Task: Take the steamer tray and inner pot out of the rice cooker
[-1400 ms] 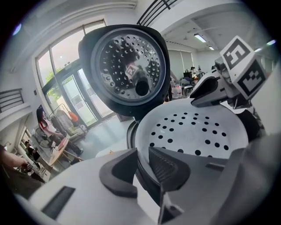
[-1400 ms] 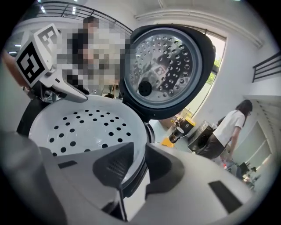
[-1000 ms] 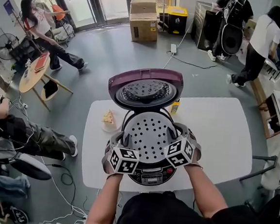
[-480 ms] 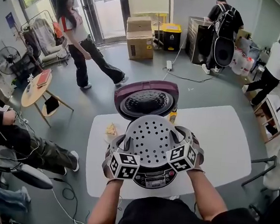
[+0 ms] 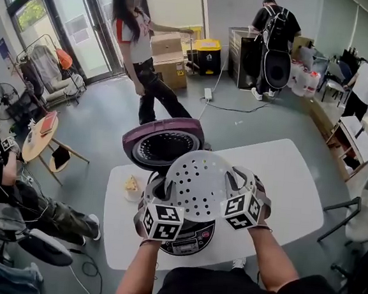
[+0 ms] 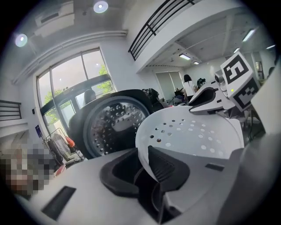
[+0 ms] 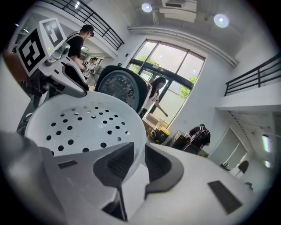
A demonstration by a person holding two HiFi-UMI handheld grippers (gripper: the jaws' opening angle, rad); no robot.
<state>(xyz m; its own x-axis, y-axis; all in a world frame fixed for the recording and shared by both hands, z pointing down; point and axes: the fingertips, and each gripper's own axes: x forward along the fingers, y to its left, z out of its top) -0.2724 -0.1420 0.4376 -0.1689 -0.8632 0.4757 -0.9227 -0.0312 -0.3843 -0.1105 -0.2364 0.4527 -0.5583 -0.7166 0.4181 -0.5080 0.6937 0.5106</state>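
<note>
Steamer tray (image 5: 200, 180) lifts clear of rice cooker (image 5: 185, 239)
Left gripper (image 5: 159, 192) and right gripper (image 5: 240, 183), jaws closed narrowly on opposite rims, have raised the perforated tray from the cooker's mouth to centre frame, before its open lid (image 5: 161, 149); the inner pot likely remains to be removed

Both forearms reach forward; my left gripper (image 6: 145, 160) and right gripper (image 7: 139, 158) pinch the steamer tray (image 5: 197, 179) at opposite rims.
</note>
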